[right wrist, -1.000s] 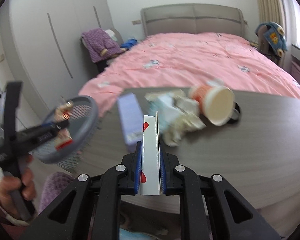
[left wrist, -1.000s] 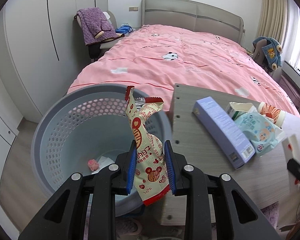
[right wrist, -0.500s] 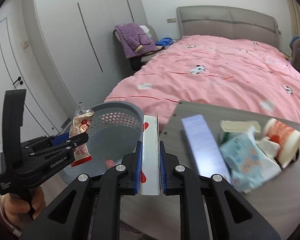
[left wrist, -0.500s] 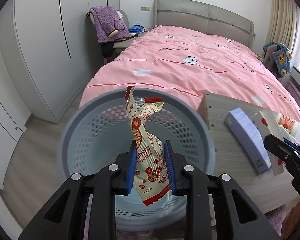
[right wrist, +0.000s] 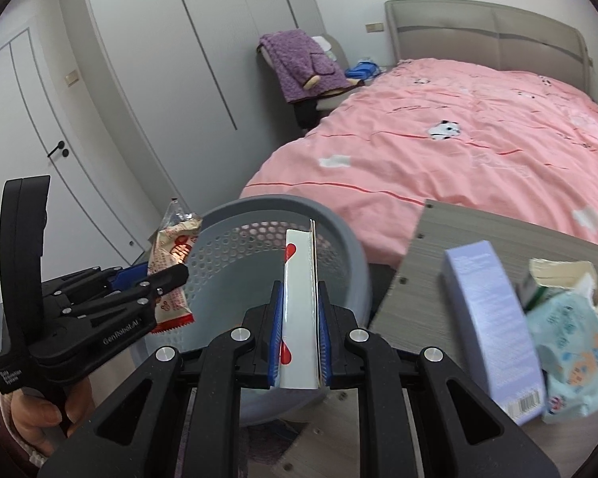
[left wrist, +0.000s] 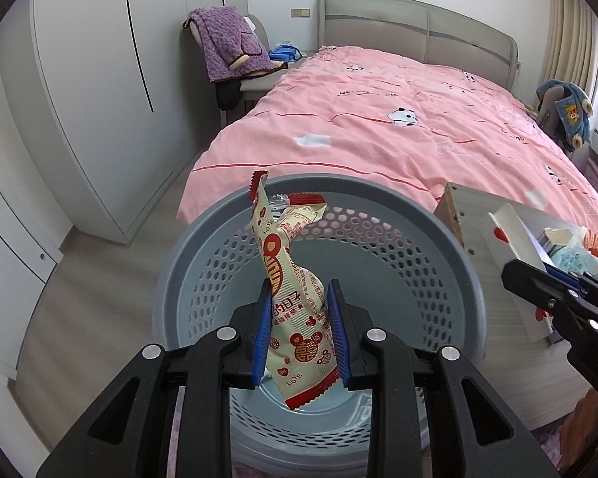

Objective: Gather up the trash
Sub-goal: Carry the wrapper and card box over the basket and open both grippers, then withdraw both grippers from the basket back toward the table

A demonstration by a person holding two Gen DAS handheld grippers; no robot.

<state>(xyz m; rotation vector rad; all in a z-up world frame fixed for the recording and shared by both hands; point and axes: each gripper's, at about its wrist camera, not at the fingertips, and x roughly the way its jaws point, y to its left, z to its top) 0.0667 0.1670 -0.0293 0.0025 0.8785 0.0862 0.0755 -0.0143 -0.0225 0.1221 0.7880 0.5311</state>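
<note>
Left tool (left wrist: 297, 330) is clenched on the snack wrapper (left wrist: 295, 298), hanging directly over the grey basket (left wrist: 203, 263) mouth. Right tool (right wrist: 299, 334) grips the flat white carton (right wrist: 299, 310) above the basket's near rim. Best to part the left jaws fully over centre, then carry the carton further inward before letting go, lest it catch the rim.

a home bedroom: pink-quilted bed (left wrist: 398, 127), white wardrobe doors (left wrist: 99, 79).
</note>
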